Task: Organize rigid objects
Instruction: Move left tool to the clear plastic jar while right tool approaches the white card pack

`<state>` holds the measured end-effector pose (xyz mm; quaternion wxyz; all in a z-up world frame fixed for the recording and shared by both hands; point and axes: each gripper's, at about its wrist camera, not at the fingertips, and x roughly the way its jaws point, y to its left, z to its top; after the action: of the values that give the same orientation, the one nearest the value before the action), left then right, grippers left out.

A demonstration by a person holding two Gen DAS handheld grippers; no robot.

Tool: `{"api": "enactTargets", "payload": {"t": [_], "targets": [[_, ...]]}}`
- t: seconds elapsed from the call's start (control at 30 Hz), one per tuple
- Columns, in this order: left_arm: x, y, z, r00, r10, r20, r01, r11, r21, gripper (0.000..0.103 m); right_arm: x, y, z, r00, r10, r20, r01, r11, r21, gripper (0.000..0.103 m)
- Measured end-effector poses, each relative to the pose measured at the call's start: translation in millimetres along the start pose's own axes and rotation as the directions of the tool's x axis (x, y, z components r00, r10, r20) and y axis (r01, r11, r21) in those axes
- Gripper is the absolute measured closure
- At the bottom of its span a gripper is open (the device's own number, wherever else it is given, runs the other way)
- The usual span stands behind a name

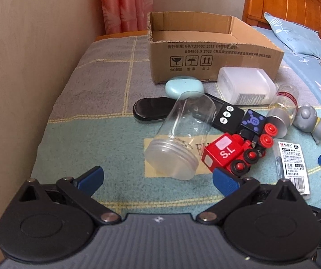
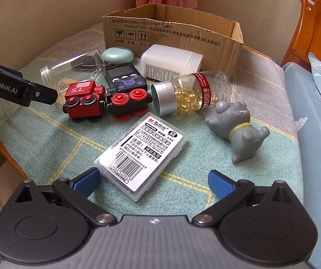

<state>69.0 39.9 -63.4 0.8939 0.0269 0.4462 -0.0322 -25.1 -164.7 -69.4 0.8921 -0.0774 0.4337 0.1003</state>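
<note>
Clutter lies loose on a checked blanket-covered surface beside a bed, and nothing appears to have gone into the open brown cardboard box [image 1: 205, 51] yet, so I judge the sorting is at its opening step: choosing a first pick.

The left tool [image 1: 158, 179] has its blue pads spread wide and holds nothing. It points at the clear plastic jar [image 1: 180, 139] lying on its side, threaded mouth toward the camera, with the red toy locomotive marked "S.L" [image 1: 230, 154] just beside its right pad.

The right tool [image 2: 153, 181] is likewise wide open and empty. The flat clear plastic case with a white barcode label [image 2: 142, 154] lies just ahead between its pads, near end close to the left one.

Farther back, against the box front, sit a white plastic bottle [image 2: 169, 60], a pale teal oval case [image 2: 117, 55], a black digital scale [image 2: 124, 76] and a clear bottle of yellow capsules with a silver cap [image 2: 189, 92]. A grey rubber animal figure [image 2: 236, 125] lies on its side to the right.

For the next move, the right tool is best placed: lower the pads astride the flat case and close across its narrow width. It lies flat, so the pads must reach the blanket to catch the edges. The jar may roll when nudged.
</note>
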Motion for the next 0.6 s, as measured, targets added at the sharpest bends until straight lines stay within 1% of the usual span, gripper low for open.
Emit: {"api": "enactTargets", "payload": {"t": [0.07, 0.17, 0.3, 0.4, 0.6], "targets": [[5, 2, 2, 1.000, 0.002, -0.008, -0.002, 1.000, -0.005, 0.001, 4, -4, 2, 1.000, 0.022, -0.006, -0.022, 1.000, 0.018, 0.000], [13, 4, 5, 1.000, -0.001, -0.017, 0.001, 1.000, -0.014, 0.001, 6, -4, 4, 0.999, 0.033, -0.007, -0.032, 0.999, 0.003, 0.000], [19, 7, 7, 1.000, 0.003, -0.022, -0.003, 1.000, -0.017, 0.001, 7, -4, 6, 0.999, 0.035, -0.021, -0.035, 0.999, -0.001, 0.000], [23, 11, 8, 1.000, -0.001, -0.027, 0.001, 1.000, -0.020, 0.001, 7, -4, 6, 0.999, 0.035, -0.014, -0.035, 0.999, -0.003, 0.000], [28, 26, 8, 0.999, 0.038, -0.037, -0.039, 0.999, -0.028, 0.001, 7, -4, 5, 0.999, 0.032, -0.009, -0.032, 0.999, 0.001, 0.000]]}}
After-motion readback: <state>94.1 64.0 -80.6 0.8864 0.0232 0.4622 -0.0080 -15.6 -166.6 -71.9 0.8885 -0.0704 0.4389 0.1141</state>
